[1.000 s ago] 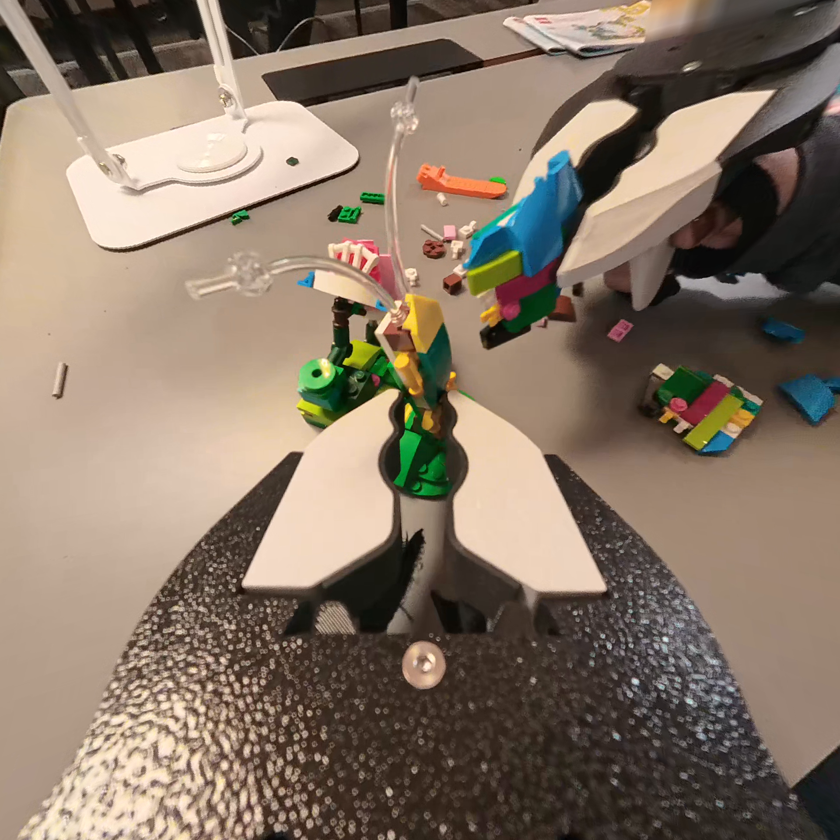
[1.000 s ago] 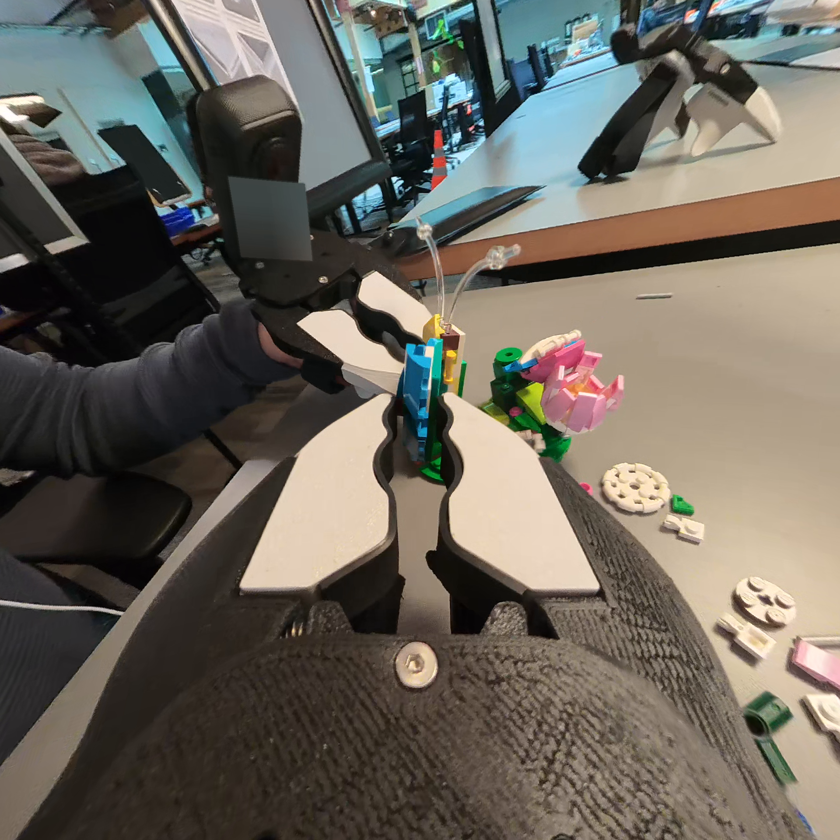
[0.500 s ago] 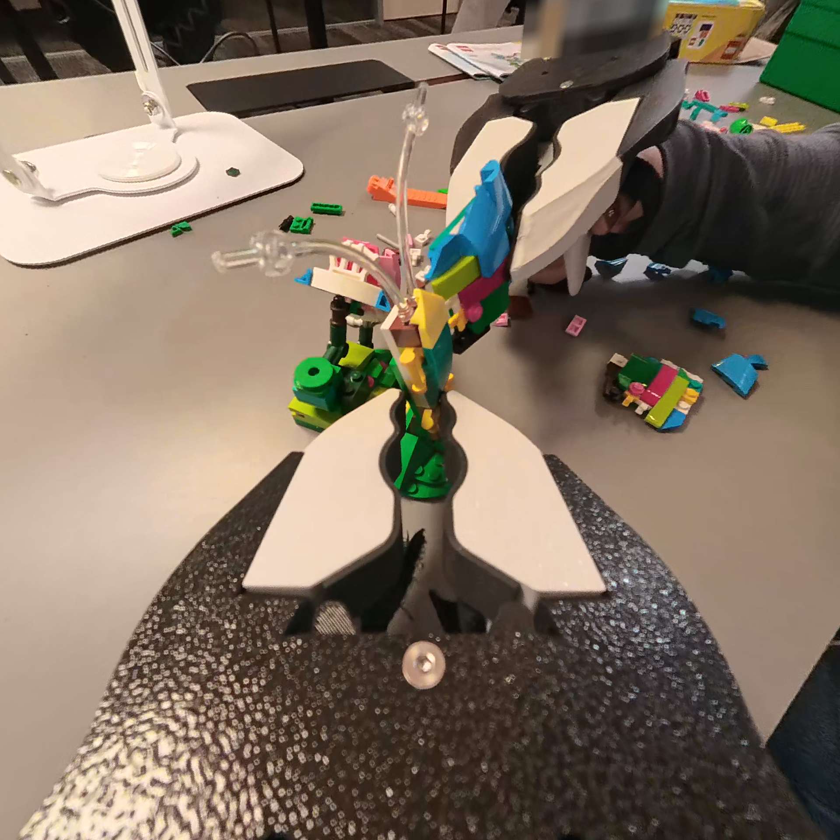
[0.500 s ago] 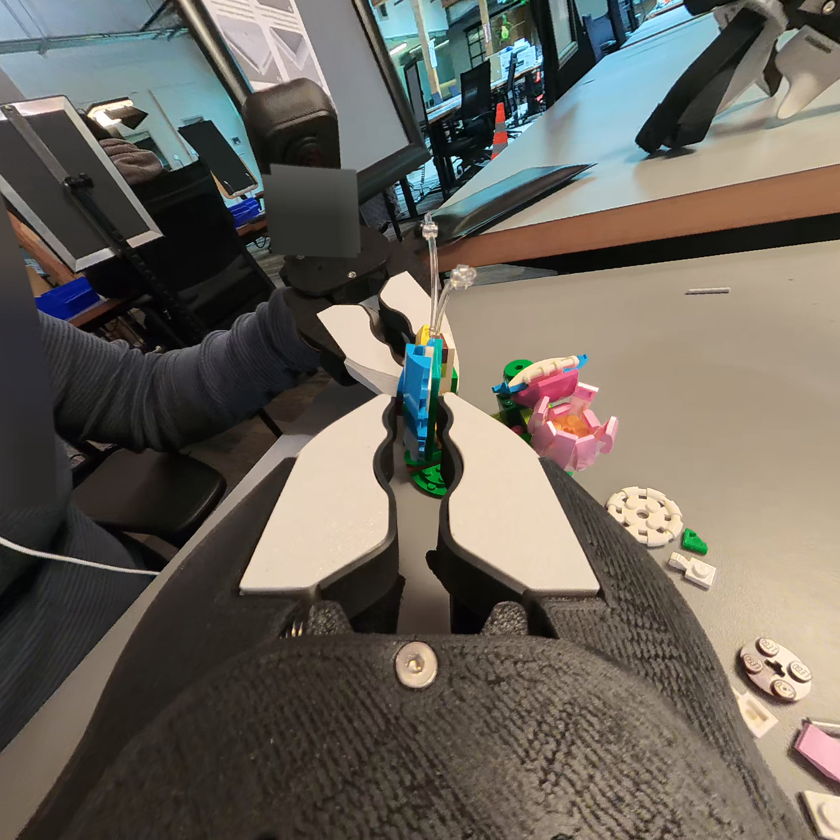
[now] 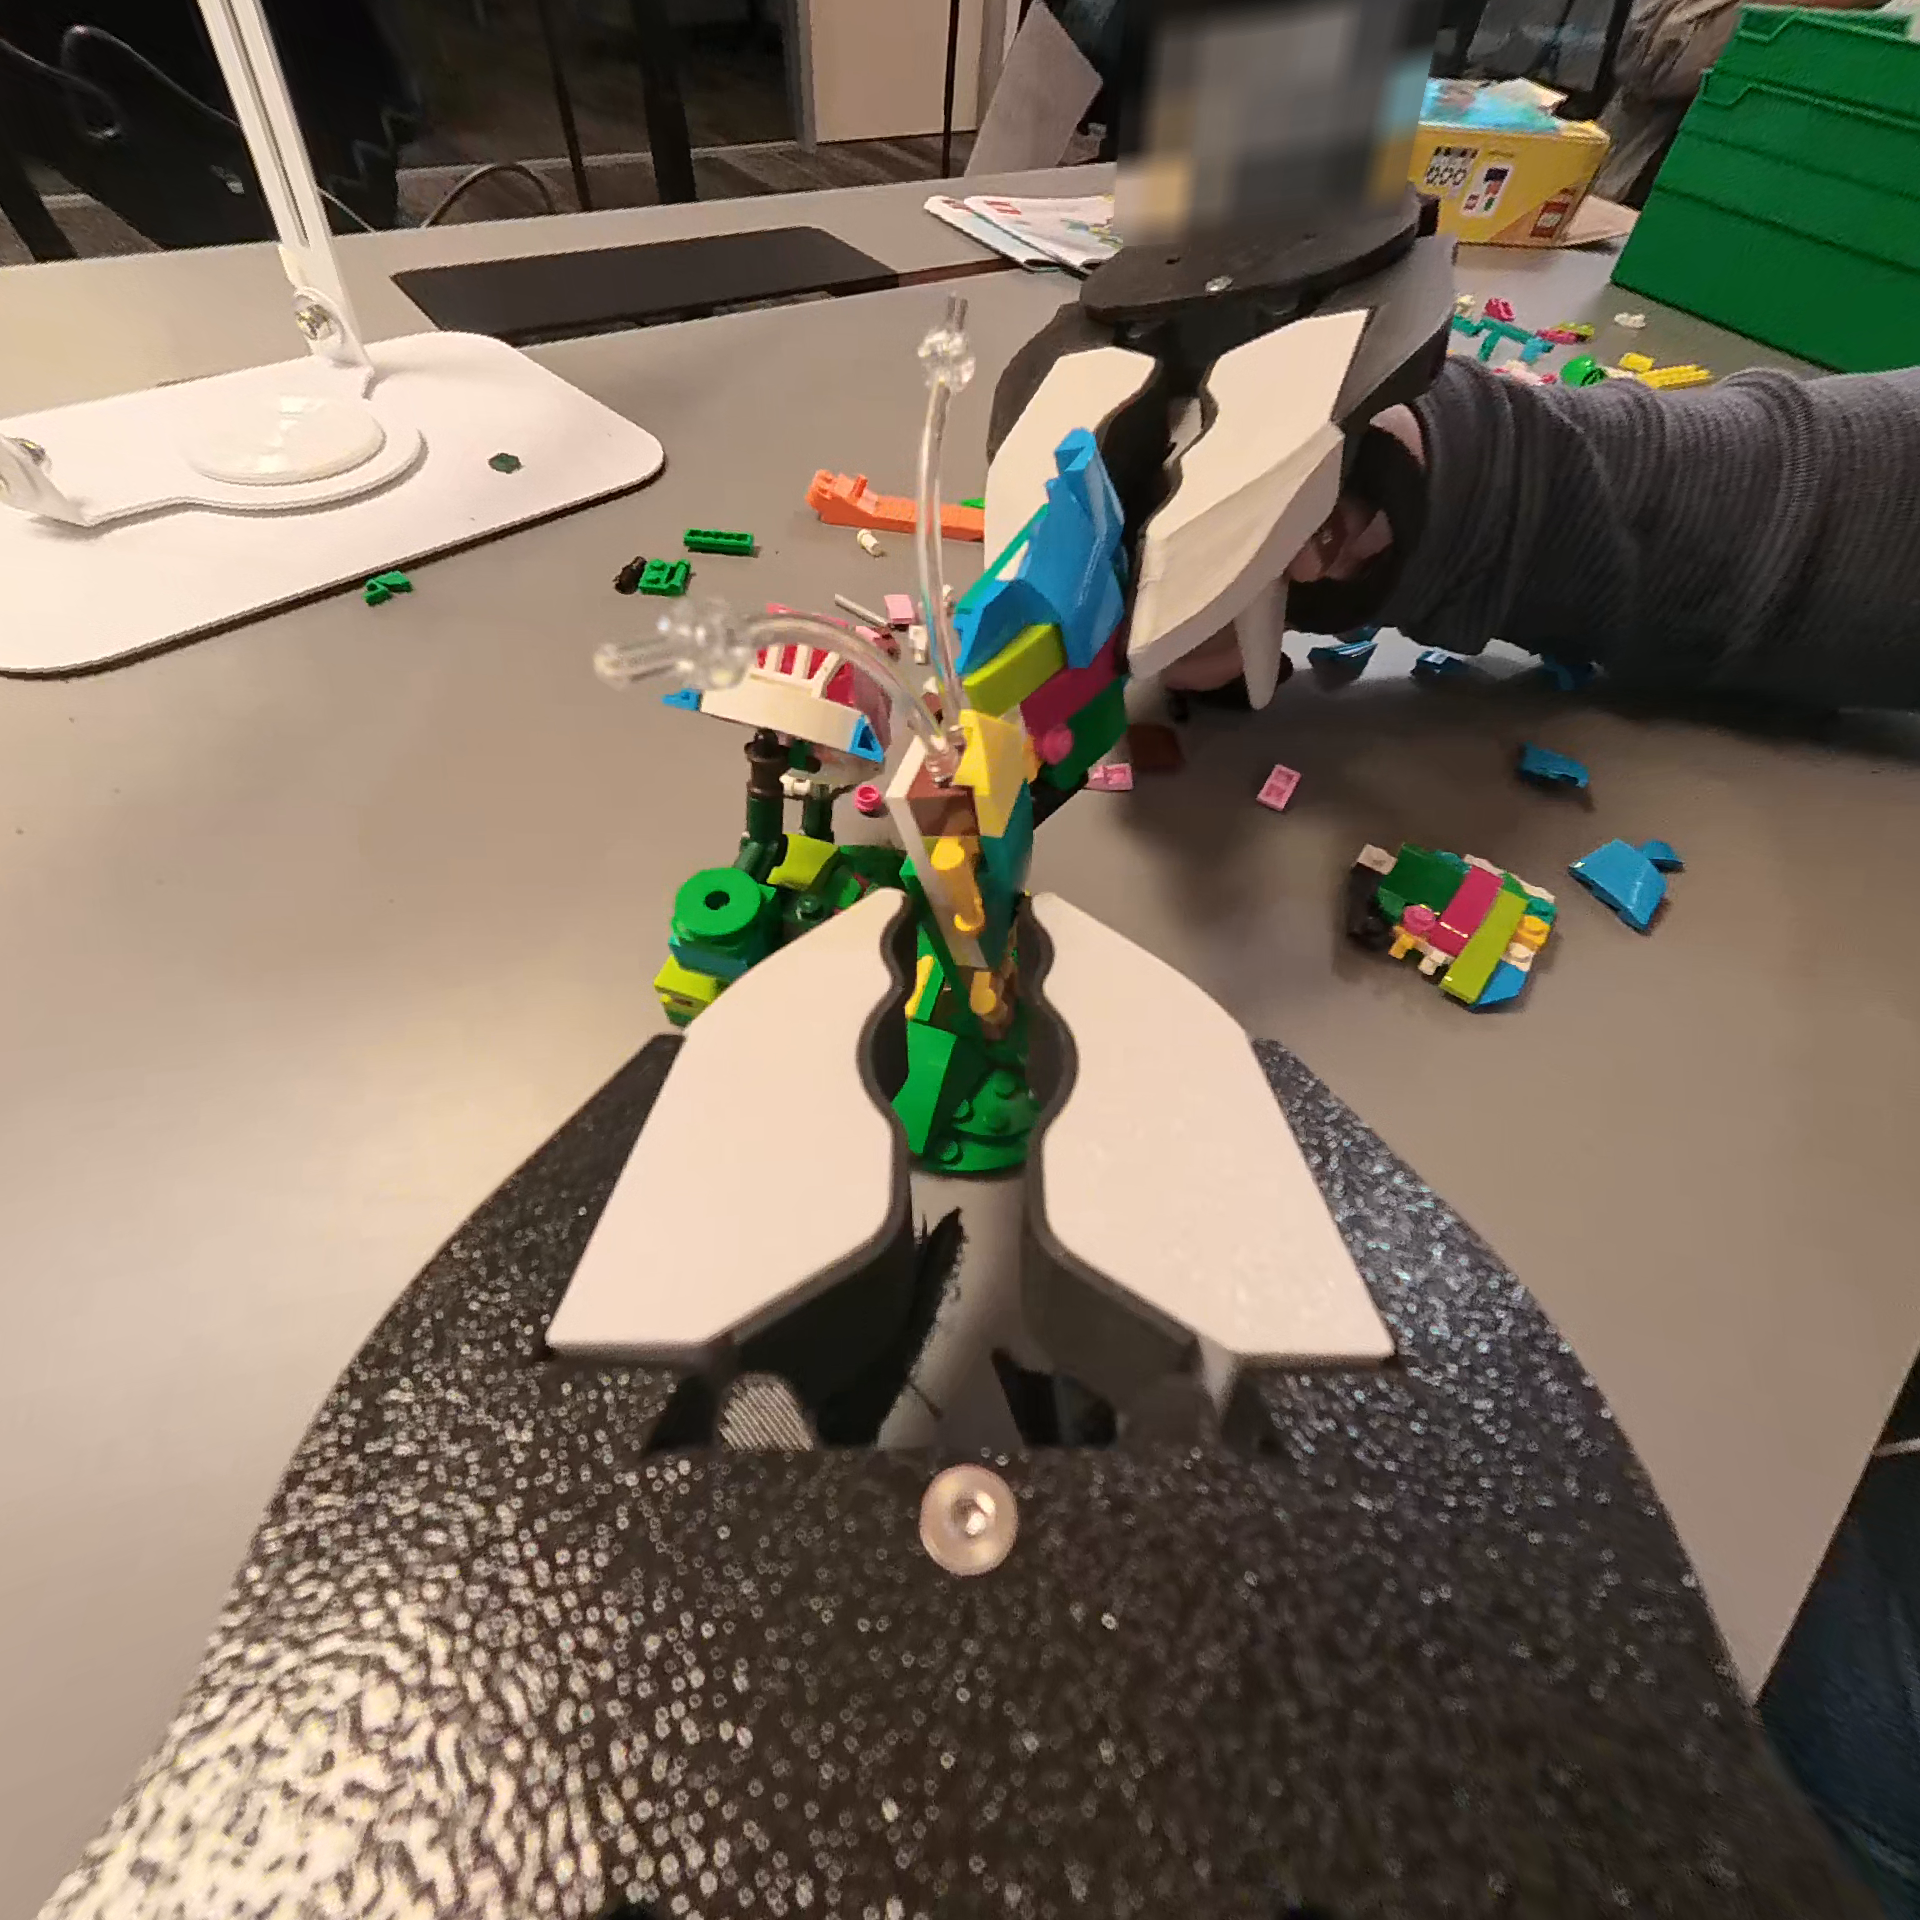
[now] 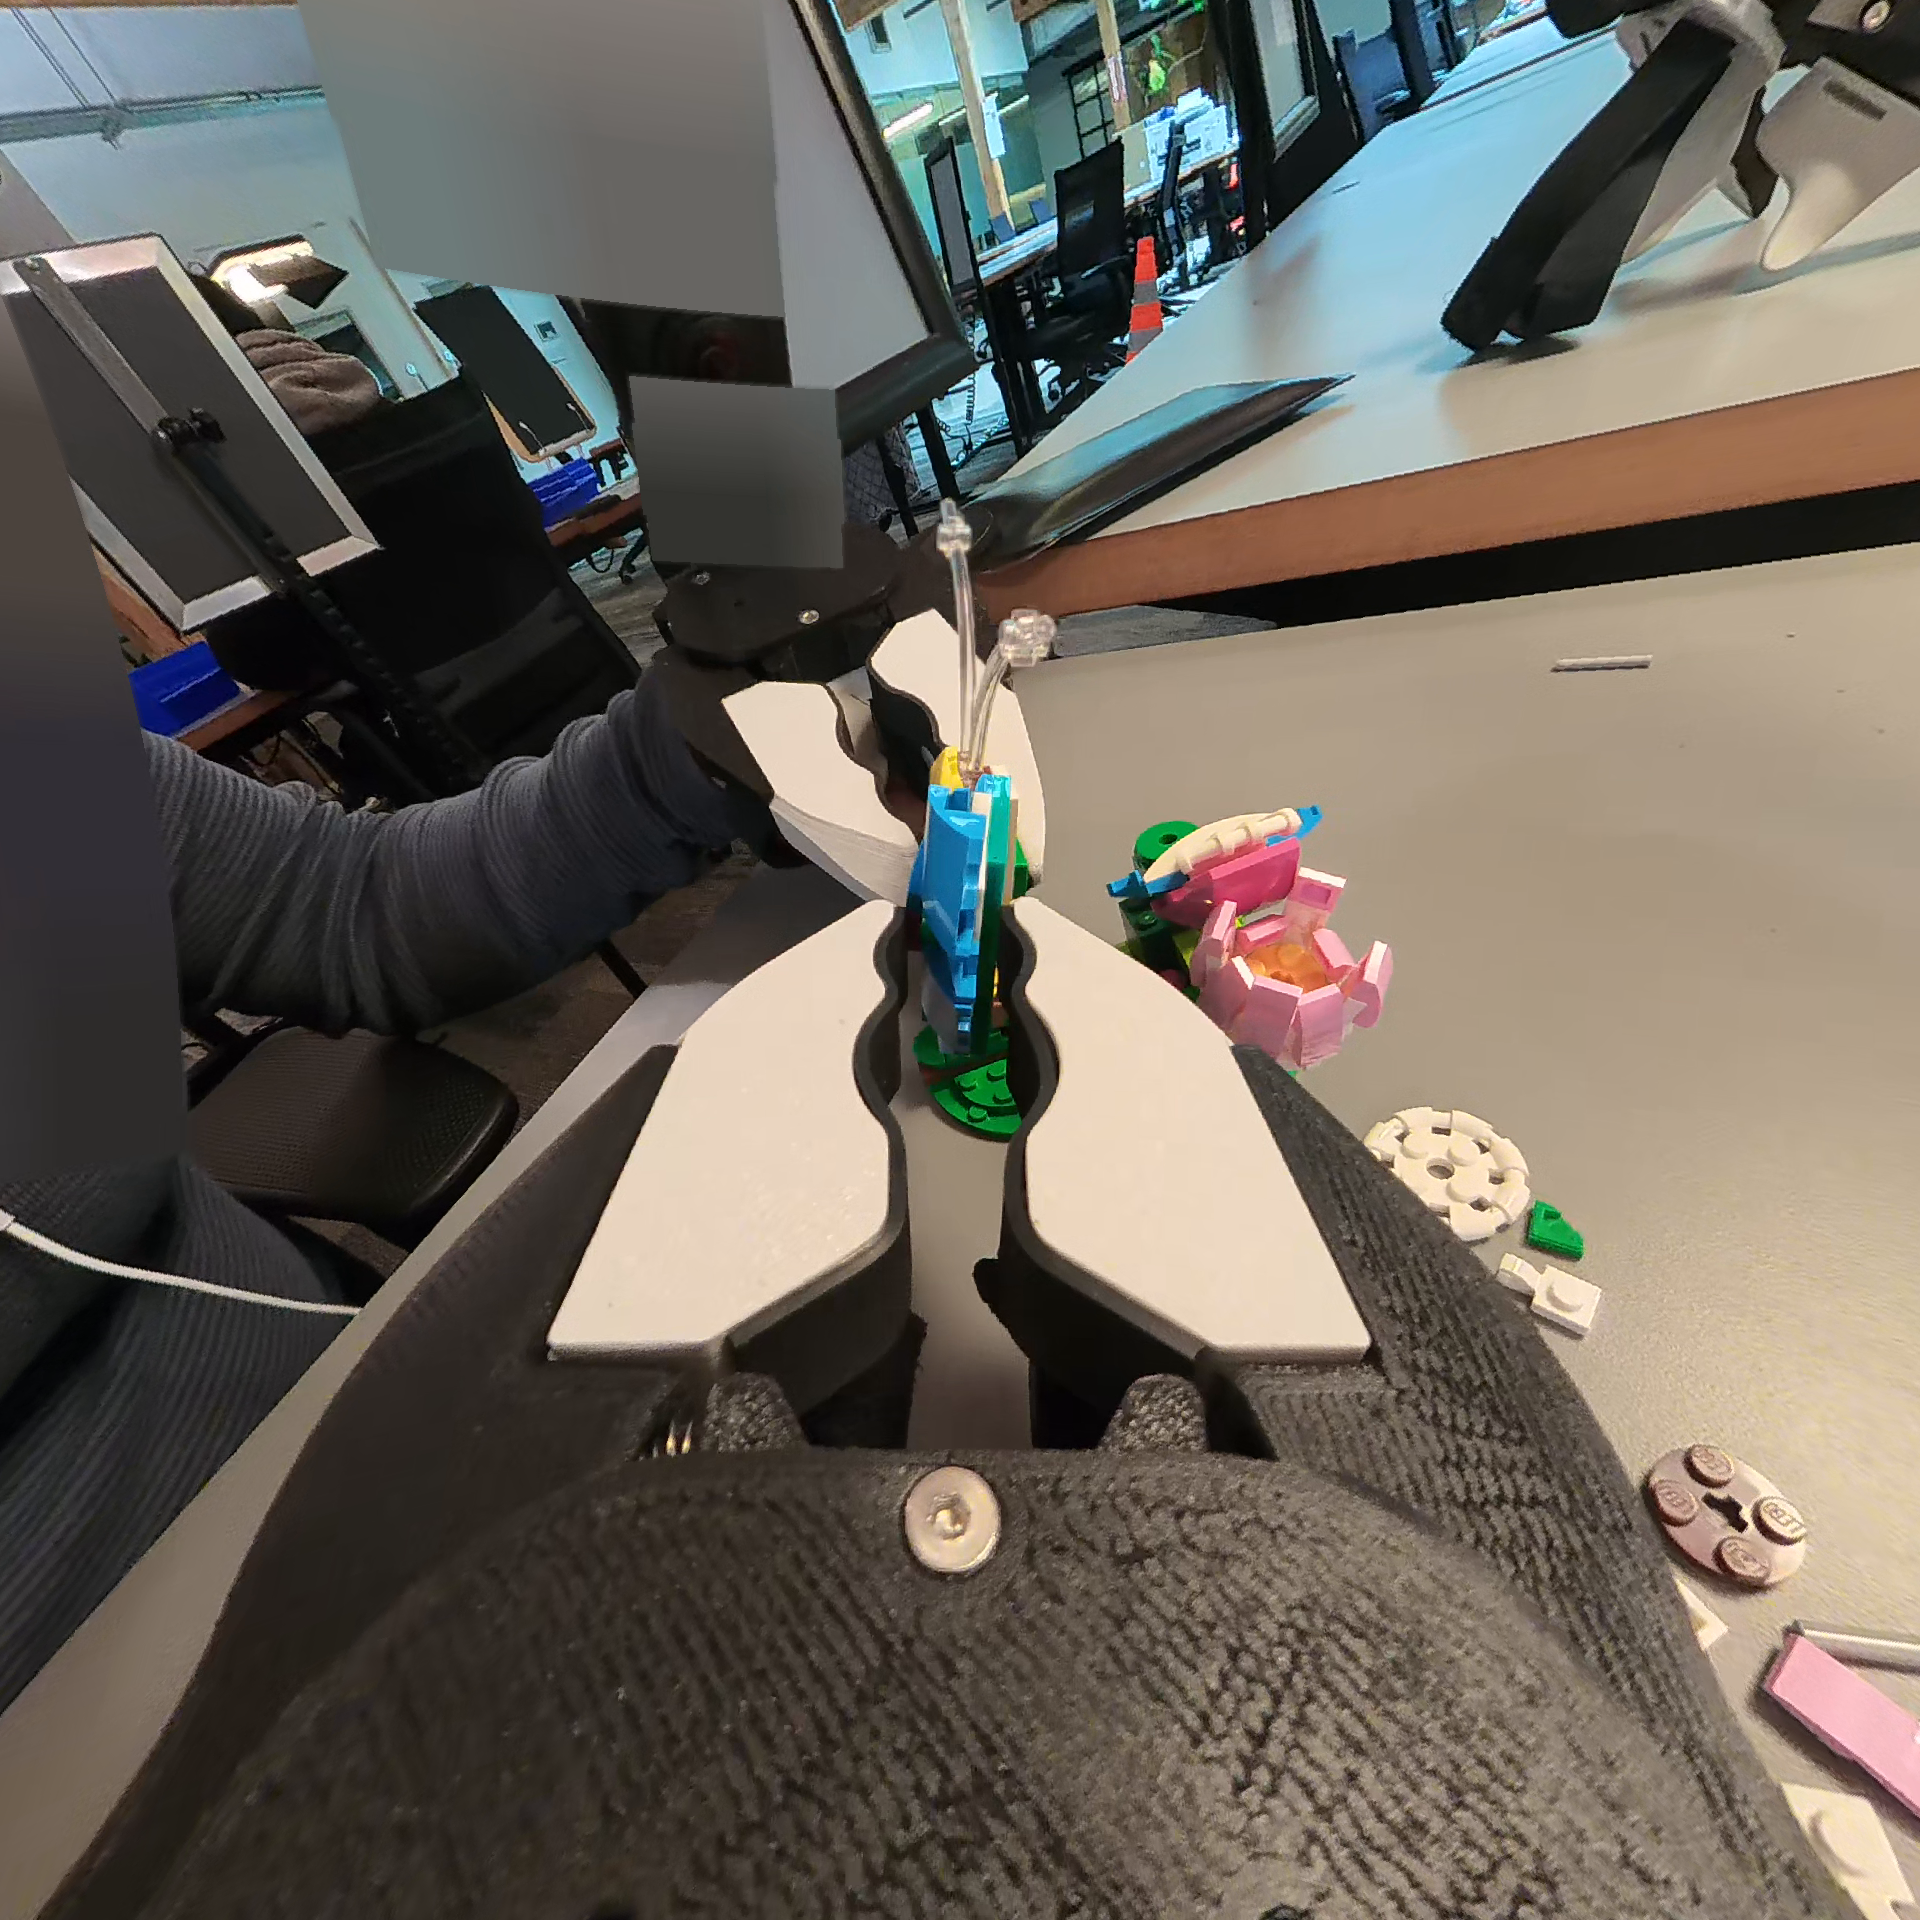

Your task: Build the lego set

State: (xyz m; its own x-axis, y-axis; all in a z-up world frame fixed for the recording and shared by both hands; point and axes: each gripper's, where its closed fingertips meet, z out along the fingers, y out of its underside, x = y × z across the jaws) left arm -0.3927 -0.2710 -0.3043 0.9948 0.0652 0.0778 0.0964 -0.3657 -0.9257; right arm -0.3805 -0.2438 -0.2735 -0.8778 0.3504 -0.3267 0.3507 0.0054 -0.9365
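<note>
Butterfly body (image 5: 971, 883), clear antennae up, pinched by left gripper (image 5: 961, 914); right gripper (image 6: 961, 914) clamps blue wing (image 6: 951, 914).

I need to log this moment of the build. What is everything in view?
butterfly body: one, yellow and teal with clear antennae, upright in left gripper
wing: one, blue, lime, magenta, in right gripper, against the body
second wing: one, same colours, flat on table
flower model: one, pink on green base, behind the body
loose bricks: many, mixed colours, scattered
lamp base: one, white, far left
box: one, yellow, far edge
left gripper: shut on body
right gripper: shut on wing
</note>
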